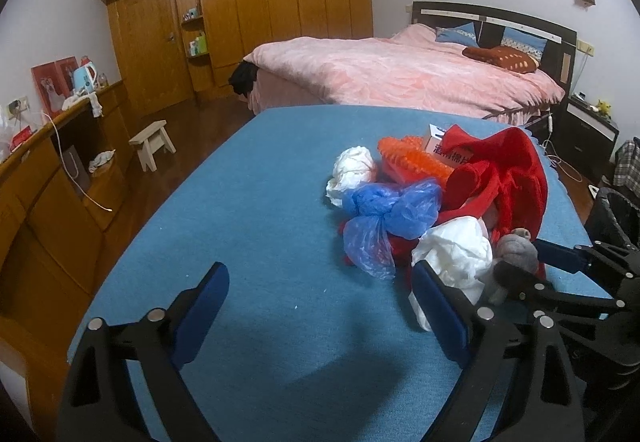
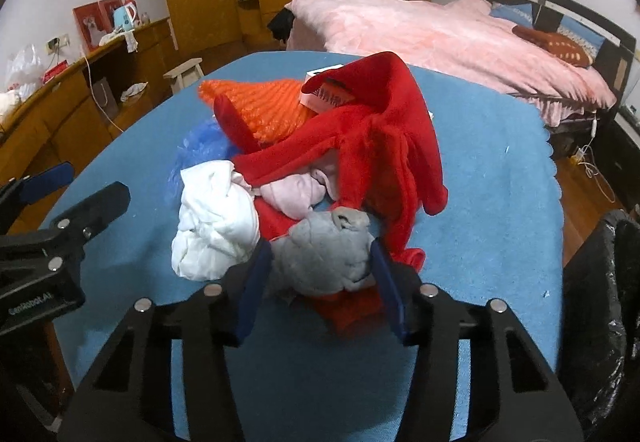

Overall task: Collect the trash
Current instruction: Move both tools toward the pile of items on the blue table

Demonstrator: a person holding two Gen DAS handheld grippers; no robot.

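The right gripper (image 2: 320, 278) fingers are squeezing a grey rag (image 2: 320, 258) at the near edge of the pile on the blue worktop (image 2: 500, 170). A white wad (image 2: 212, 218) is lying just left of it, w/ a red cloth (image 2: 380, 130) behind. The left gripper (image 1: 320, 314) is hanging over bare worktop, fingers wide apart & holding nothing. A black bin (image 2: 600, 302) is sitting at the right.

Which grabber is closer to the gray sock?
Right. The right gripper has the gray sock between its pads, which touch both sides. The left gripper hangs open beside the pile, with the white wad between.
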